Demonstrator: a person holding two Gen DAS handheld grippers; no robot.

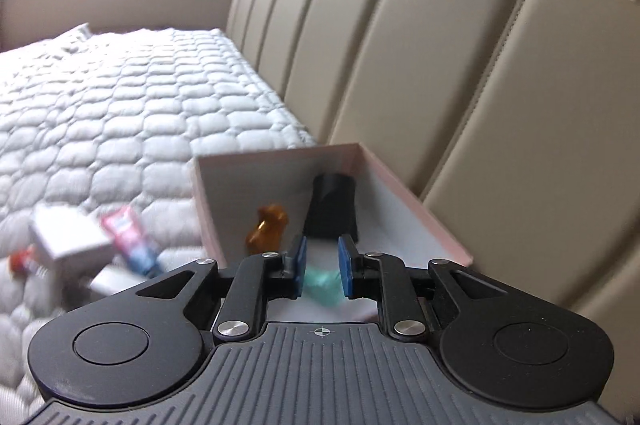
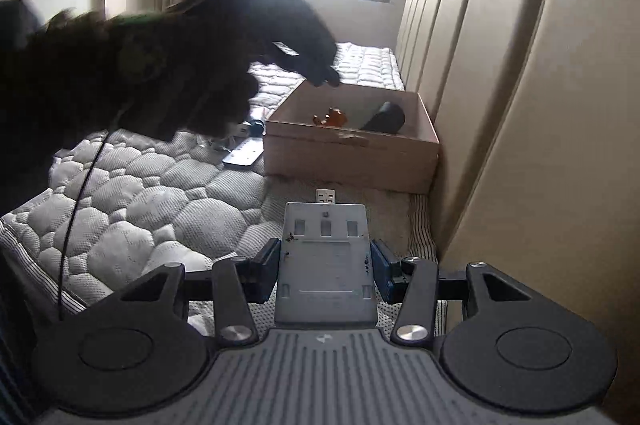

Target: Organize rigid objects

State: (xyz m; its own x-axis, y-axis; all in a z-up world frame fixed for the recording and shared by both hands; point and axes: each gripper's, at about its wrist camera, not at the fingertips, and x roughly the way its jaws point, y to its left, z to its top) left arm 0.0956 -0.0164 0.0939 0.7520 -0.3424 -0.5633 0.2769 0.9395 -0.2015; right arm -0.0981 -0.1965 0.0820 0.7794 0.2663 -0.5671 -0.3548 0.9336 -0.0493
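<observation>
An open pink cardboard box (image 1: 416,209) lies on the quilted mattress against the padded headboard. Inside it are an amber bear-shaped figure (image 1: 266,229) and a black cylinder (image 1: 332,205). My left gripper (image 1: 322,249) hangs over the box's near end with its blue pads apart. A blurred teal object (image 1: 322,285) shows just below and between them, and the pads do not press on it. My right gripper (image 2: 325,249) is shut on a flat grey device with a USB plug (image 2: 326,257), short of the box (image 2: 352,161). A gloved hand (image 2: 180,65) holds the left gripper (image 2: 326,77) over the box.
Loose items lie on the mattress left of the box: a white carton (image 1: 68,237), a pink and blue tube (image 1: 128,237), an orange-capped bottle (image 1: 24,261) and a flat grey piece (image 2: 244,155). The beige headboard (image 1: 440,65) walls off the right side. A cable (image 2: 80,193) hangs from the hand.
</observation>
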